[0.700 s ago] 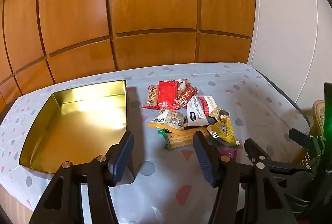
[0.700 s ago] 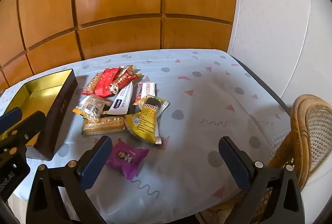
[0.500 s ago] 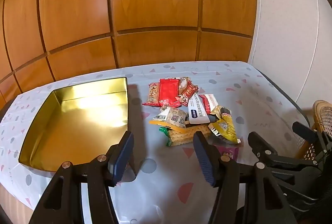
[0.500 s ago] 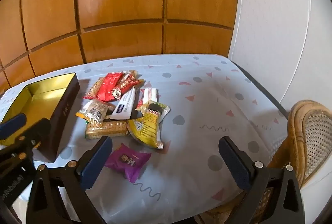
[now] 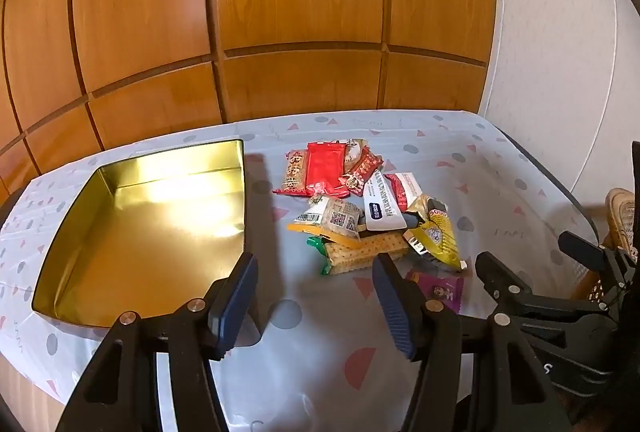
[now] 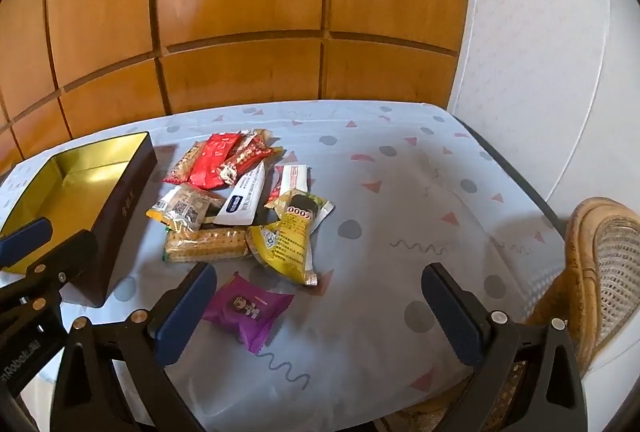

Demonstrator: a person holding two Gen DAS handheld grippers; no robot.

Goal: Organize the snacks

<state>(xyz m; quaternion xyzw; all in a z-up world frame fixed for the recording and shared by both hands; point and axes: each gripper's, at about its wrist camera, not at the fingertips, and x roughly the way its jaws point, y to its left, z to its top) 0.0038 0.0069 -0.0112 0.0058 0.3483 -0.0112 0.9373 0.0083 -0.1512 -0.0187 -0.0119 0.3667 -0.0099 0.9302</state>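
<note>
A pile of snack packets lies mid-table: a red packet [image 5: 325, 167] [image 6: 214, 159], a white tube-like packet [image 5: 382, 203] [image 6: 244, 197], a cracker pack [image 5: 362, 254] [image 6: 206, 244], a yellow packet [image 5: 434, 238] [image 6: 286, 242], and a purple packet [image 6: 246, 308] [image 5: 440, 290] nearest me. An open box with a gold inside [image 5: 152, 224] [image 6: 76, 187] sits left of the pile. My left gripper [image 5: 314, 298] is open and empty, above the table between box and pile. My right gripper [image 6: 320, 306] is wide open and empty, its left finger [image 6: 184, 312] next to the purple packet.
The table wears a pale blue cloth with pink and grey shapes [image 6: 400, 191]. A wicker chair [image 6: 600, 264] stands at the right edge. Wood panelling [image 5: 280, 31] rises behind the table, with a white wall [image 6: 540, 51] to the right.
Both grippers have drifted slightly, so the pile and box sit a little higher and further left in view. Nothing on the table has moved; both grippers stay open.
</note>
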